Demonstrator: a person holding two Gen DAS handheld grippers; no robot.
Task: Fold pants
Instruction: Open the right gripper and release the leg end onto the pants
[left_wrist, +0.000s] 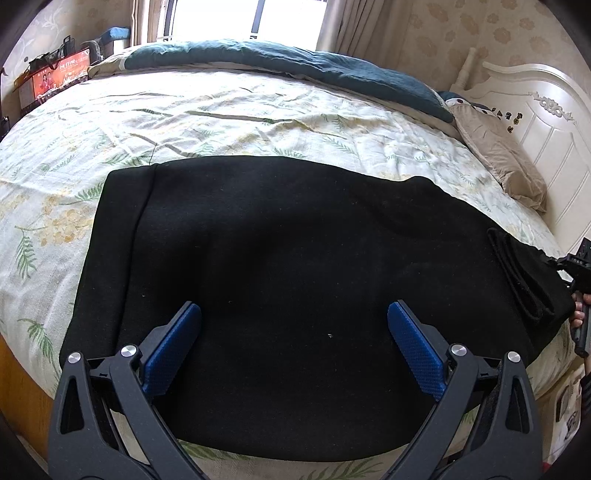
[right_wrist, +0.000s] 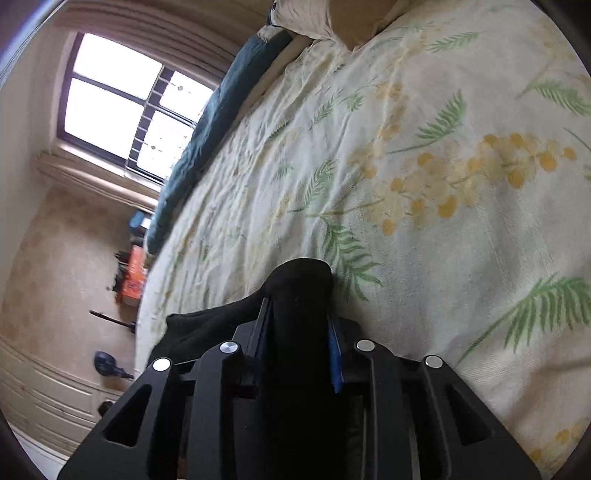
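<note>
Bed (left_wrist: 229, 122): we see a leaf-and-yellow-blossom sheet spread across it; a dark teal quilt (left_wrist: 332, 66) is bunched along the far side and a beige pillow (left_wrist: 498, 155) lies by the white headboard (left_wrist: 546, 122).
Pants (left_wrist: 288, 280): black, lying flat on the bed near its front edge, laid sideways across the left wrist view; one end is lifted off the sheet at the right.
Left gripper (left_wrist: 294, 321): we note it tilted down over the middle of the pants, jaws spread wide, blue pads (left_wrist: 173, 343) well apart with nothing between them; whether the tips touch the cloth we cannot tell.
Right gripper (right_wrist: 297, 314): rolled well to one side, so the bed runs steeply slanted in its view; clenched on a thick fold of the pants, which bulges out past the fingertips.
Person's hand (left_wrist: 578, 317): we glimpse only fingers on the right gripper's handle at the frame edge.
</note>
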